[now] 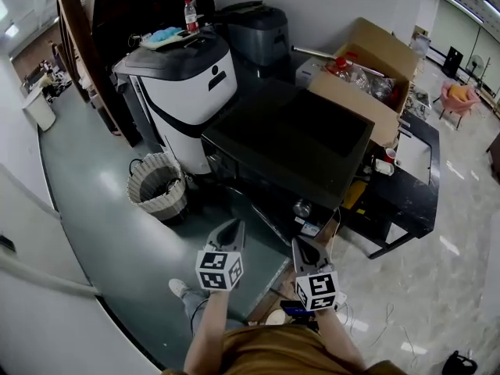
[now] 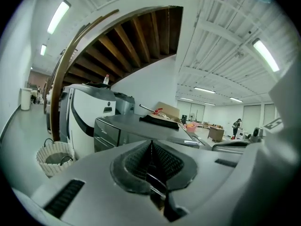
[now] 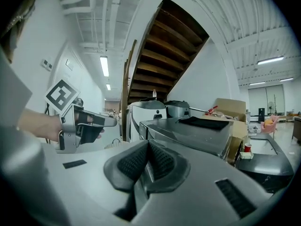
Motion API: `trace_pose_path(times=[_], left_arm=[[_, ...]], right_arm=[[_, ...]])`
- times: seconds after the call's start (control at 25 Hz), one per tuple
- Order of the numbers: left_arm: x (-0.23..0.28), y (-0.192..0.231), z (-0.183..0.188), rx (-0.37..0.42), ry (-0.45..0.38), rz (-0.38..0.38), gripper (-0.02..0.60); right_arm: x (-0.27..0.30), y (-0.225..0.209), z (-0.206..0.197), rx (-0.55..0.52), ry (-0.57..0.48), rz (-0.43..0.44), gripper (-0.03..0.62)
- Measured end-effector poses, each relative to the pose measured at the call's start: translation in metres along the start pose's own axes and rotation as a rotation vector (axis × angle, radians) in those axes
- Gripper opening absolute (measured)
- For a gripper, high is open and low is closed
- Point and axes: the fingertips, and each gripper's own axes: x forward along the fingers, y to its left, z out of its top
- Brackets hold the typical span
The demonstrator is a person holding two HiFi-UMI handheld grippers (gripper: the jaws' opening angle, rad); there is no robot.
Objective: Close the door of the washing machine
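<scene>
The washing machine (image 1: 289, 143) is a dark grey box in the middle of the head view, and its front face (image 1: 258, 201) lies in shadow. Whether its door stands open I cannot tell. It also shows ahead in the left gripper view as the washing machine (image 2: 127, 128) and in the right gripper view as the washing machine (image 3: 193, 131). My left gripper (image 1: 233, 229) and right gripper (image 1: 301, 247) hang side by side in front of it, apart from it. Both are shut with nothing between the pads: the left gripper (image 2: 151, 147) and the right gripper (image 3: 148, 147). The left gripper's body (image 3: 82, 121) shows in the right gripper view.
A tall white and black machine (image 1: 187, 84) stands left of the washer, with a bottle (image 1: 191, 14) on top. A wicker basket (image 1: 158, 184) sits on the floor at its foot. An open cardboard box (image 1: 367, 69) and a low black table (image 1: 410, 178) stand at the right. A wooden staircase (image 3: 174, 41) rises behind.
</scene>
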Motion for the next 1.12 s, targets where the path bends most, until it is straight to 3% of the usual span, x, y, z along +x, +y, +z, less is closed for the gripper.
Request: trace_pose_path(times=[0.64,1.12], left_arm=[[-0.027,0.032,0.008,-0.005,-0.032,0.045,0.032],[-0.025,0.035,0.01,-0.007,-0.037,0.053,0.032]], right_arm=[[0.015,0.03,0.009,-0.005,-0.015,0.044,0.012],[0.017,0.028,0.008,-0.007,-0.006,0.048,0.012]])
